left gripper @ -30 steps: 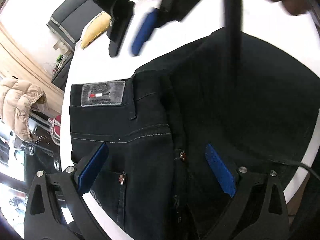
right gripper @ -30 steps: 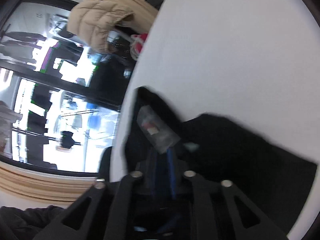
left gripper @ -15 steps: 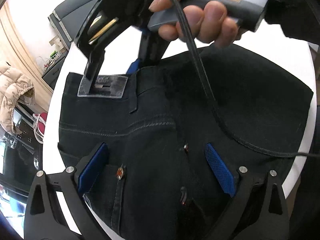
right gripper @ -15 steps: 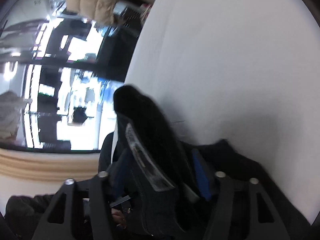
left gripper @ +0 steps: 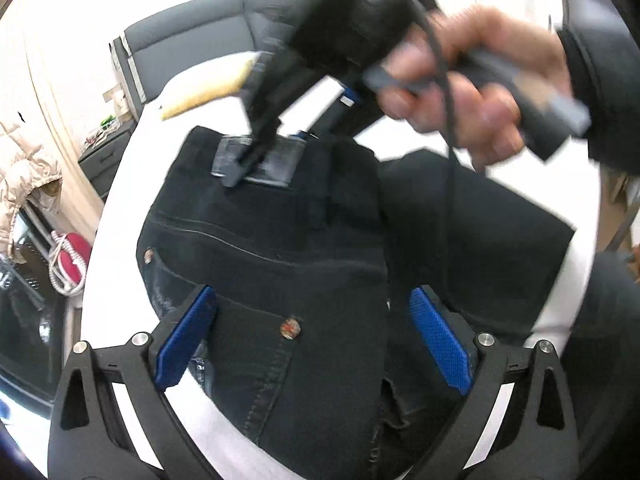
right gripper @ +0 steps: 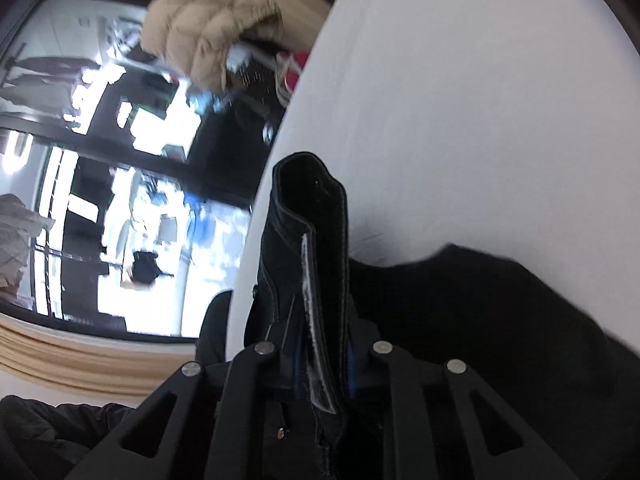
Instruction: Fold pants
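Pants (left gripper: 280, 256): black, heaped at the white desk's (right gripper: 480, 120) near edge. Right gripper (right gripper: 322, 364): jaws clamped on the waistband, lifting it to fold. Left gripper (left gripper: 312, 336): jaws apart above the seat, ready to steady.

Left gripper (left gripper: 312, 332): jaws wide apart, blue pads either side of pants (left gripper: 280, 264), nothing clamped. Right gripper (right gripper: 322, 364): jaws pinched tight on pants waistband, fabric standing up between pads. Right hand (left gripper: 480, 92) wrapped round gripper handle, motion-blurred.
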Tool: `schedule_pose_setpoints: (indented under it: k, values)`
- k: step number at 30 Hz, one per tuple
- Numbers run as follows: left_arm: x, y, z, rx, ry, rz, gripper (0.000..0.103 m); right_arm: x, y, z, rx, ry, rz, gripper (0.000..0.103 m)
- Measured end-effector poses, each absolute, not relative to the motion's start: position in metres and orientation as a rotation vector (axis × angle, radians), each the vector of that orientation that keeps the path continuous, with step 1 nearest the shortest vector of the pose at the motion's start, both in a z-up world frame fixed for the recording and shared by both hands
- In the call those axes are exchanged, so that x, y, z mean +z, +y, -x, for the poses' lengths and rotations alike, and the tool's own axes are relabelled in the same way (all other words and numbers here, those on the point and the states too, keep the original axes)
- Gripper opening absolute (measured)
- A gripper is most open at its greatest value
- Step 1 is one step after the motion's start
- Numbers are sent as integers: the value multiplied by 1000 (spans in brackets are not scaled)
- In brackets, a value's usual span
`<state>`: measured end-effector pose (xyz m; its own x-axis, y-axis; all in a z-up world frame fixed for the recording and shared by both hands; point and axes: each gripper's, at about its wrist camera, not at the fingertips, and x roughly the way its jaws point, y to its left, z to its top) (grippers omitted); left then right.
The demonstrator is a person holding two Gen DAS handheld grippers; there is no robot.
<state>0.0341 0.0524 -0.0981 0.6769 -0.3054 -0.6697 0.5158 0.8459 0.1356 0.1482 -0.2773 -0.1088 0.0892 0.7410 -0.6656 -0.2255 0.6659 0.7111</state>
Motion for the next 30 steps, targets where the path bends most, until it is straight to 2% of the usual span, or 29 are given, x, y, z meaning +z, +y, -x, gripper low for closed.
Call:
schedule_pose_setpoints:
  k: [5,12,20,30]
  values:
    - [-69,63,-32,-518,595,-254,99,-92,-322,-110,686,1194,-603,18]
    - [-53,55,-51,-599,645,-197,99,-94,-394,-58,490,1138,-748,18]
    - [-67,8,-46,-672,773,-247,99,-158,-452,-20,365,1207,-891,18]
    - [-94,-20,-74,-691,807,-271,99,-151,-471,-16,339,1170,-899,17]
